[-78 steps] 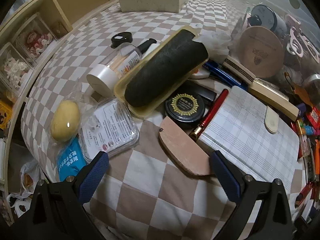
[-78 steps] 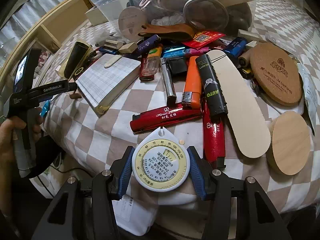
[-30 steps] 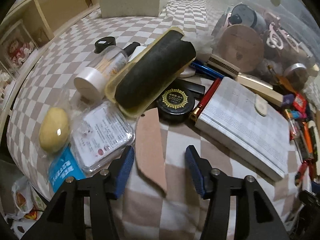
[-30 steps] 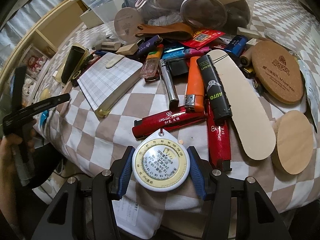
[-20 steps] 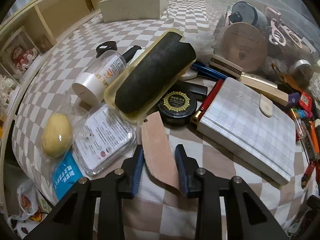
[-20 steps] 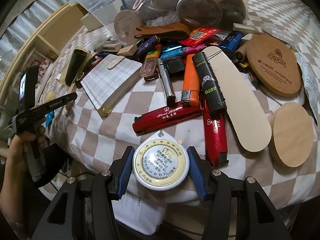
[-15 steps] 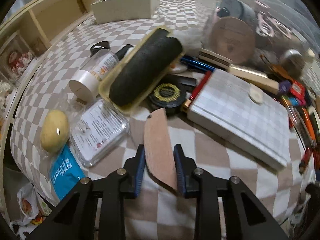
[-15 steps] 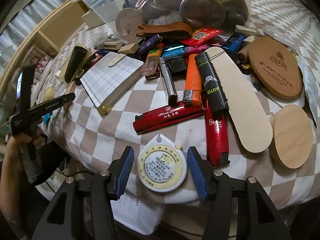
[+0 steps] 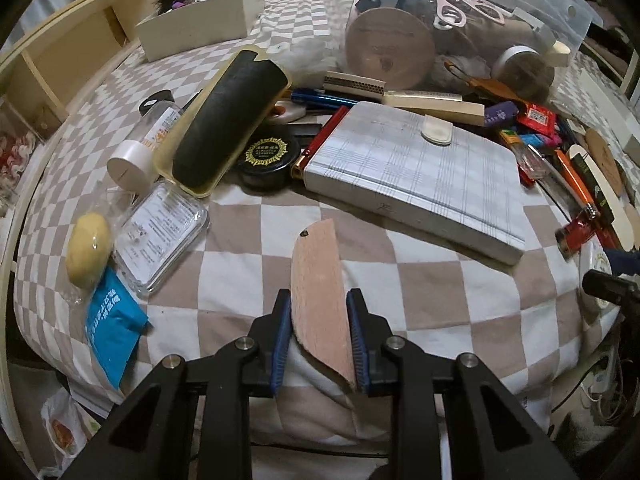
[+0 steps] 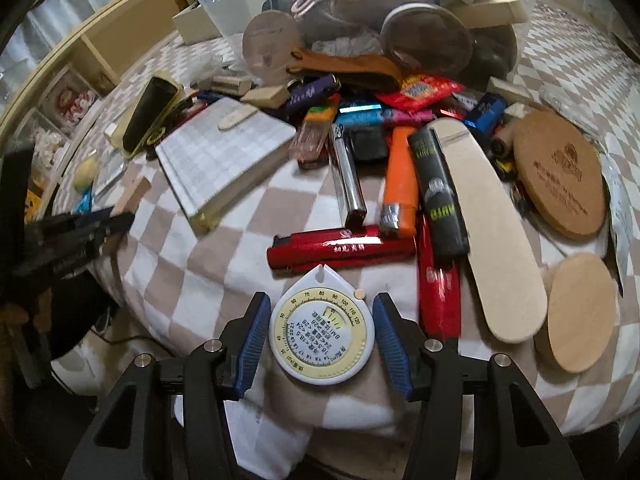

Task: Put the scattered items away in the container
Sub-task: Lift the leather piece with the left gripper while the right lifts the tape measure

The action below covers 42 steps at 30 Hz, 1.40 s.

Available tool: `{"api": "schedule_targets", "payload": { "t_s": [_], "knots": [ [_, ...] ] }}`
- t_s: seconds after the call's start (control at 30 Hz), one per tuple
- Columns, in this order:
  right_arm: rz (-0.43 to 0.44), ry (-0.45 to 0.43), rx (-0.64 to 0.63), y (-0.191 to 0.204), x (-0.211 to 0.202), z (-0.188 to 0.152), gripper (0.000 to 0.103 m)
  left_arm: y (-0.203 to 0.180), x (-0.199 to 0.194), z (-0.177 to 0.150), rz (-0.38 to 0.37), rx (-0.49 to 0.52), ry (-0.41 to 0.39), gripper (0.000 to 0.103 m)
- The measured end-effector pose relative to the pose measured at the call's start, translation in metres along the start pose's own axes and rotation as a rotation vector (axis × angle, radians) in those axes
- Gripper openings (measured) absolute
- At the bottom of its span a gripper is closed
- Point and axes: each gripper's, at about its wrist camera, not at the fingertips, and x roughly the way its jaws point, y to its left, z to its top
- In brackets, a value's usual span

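My left gripper (image 9: 319, 338) is shut on a tan leather piece (image 9: 318, 296) and holds it above the checkered cloth. My right gripper (image 10: 322, 340) is open, its blue pads either side of a round white tape measure (image 10: 322, 334) that lies on the cloth near the front edge, with a small gap on each side. The clear plastic container (image 9: 532, 4) stands at the back with several items in it; it also shows in the right wrist view (image 10: 240, 12). Scattered lighters (image 10: 340, 246) lie in front of it.
A plaid notebook (image 9: 412, 168), a black case in a yellow tray (image 9: 228, 116), a black round tin (image 9: 266, 152), a bottle (image 9: 148, 140) and packets (image 9: 160, 232) lie left. A long wooden sole (image 10: 488, 232) and cork discs (image 10: 560, 172) lie right. A cream box (image 9: 196, 28) stands behind.
My left gripper closed on the leather piece and lifted it off the cloth toward the front. My right gripper opened slightly off the tape measure, which rests on the cloth.
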Motion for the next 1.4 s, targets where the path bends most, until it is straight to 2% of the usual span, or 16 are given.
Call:
{"api": "schedule_targets", "payload": {
  "t_s": [0.2,0.33,0.67,0.7,0.87,1.03,1.23,1.27,1.4],
  "knots": [
    [-0.027,0.000,-0.051,0.007,0.003,-0.002,0.055,-0.005,0.007,0.006,0.041,0.032,-0.011,0.027],
    [-0.044,0.001,-0.084,0.010,0.002,-0.008,0.062,-0.008,0.009,0.006,0.061,0.048,-0.015,0.028],
    [-0.085,0.006,-0.138,0.015,0.003,-0.015,0.058,-0.010,0.012,0.005,0.081,0.058,0.027,0.028],
    [-0.086,0.006,-0.139,0.015,0.003,-0.015,0.054,-0.009,0.012,0.006,0.076,0.052,0.035,0.028],
    [-0.094,0.005,-0.134,0.016,0.002,-0.014,0.054,0.003,0.016,0.008,0.022,-0.029,0.071,0.029],
    [-0.092,0.005,-0.131,0.016,0.002,-0.015,0.054,0.016,0.019,0.008,-0.047,-0.125,0.071,0.030],
    [-0.090,-0.001,-0.130,0.016,0.002,-0.015,0.054,0.007,0.014,0.000,-0.017,-0.058,-0.003,0.029],
    [-0.090,-0.002,-0.129,0.016,0.002,-0.015,0.054,0.005,0.012,-0.001,-0.019,-0.052,-0.011,0.026],
    [-0.089,0.000,-0.127,0.016,0.000,-0.016,0.054,0.009,0.009,0.000,-0.054,-0.077,-0.012,0.026]
  ]
}}
